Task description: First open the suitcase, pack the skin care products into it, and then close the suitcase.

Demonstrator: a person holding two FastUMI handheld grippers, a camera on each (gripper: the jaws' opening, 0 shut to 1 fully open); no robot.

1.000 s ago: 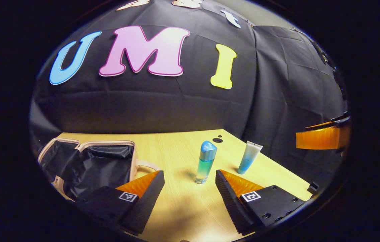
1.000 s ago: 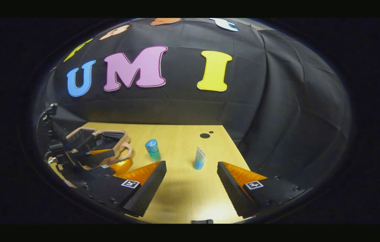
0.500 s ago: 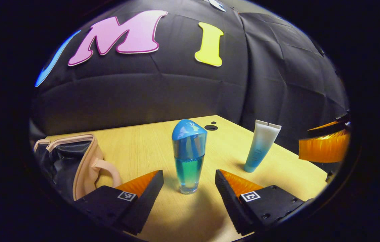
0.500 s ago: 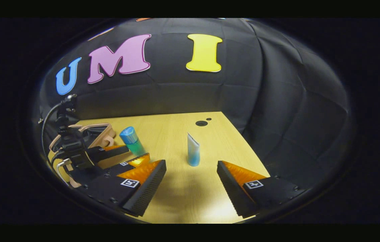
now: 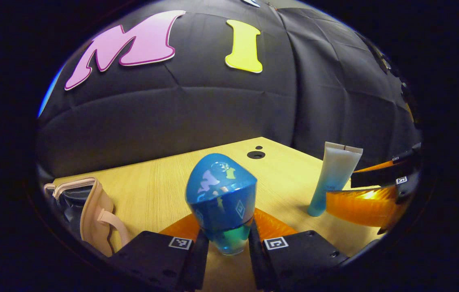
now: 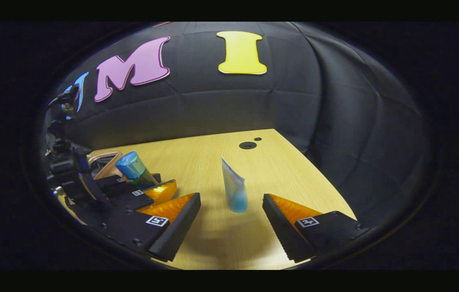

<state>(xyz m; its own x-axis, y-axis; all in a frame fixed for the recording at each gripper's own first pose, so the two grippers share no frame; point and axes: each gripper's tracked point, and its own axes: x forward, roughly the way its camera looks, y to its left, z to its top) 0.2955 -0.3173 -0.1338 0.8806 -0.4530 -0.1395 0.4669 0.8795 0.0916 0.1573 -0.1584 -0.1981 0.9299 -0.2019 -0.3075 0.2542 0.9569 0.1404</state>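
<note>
**Left gripper closed on the blue bottle; tube between the right fingers**

Left gripper view: the left gripper (image 5: 224, 247) has its two black, ribbed fingers (image 5: 197, 259) pressed against the lower body of the bottle (image 5: 221, 205), one on each side. The bottle is clear, with blue-green liquid at its base and a glossy, rounded blue cap that mirrors the wall. It stands on the counter (image 5: 160, 190), a pale wood-grain surface with two dark round holes near its far edge. To the right stands the tube (image 5: 333, 178), soft and flat-crimped at the top, white shading to blue toward its lower end. At the left edge lies the suitcase (image 5: 91, 207), beige-trimmed with a looped handle and a dark lining showing.

Right gripper view: the right gripper (image 6: 231, 221) holds its fingers (image 6: 179, 229) wide apart, touching nothing. Their inner faces are orange; their edges are black and serrated. The tube (image 6: 234, 190) stands upright between and just beyond them. The left gripper (image 6: 140, 190) clasps the bottle (image 6: 134, 168) at left, beside the suitcase (image 6: 106, 162).
</note>
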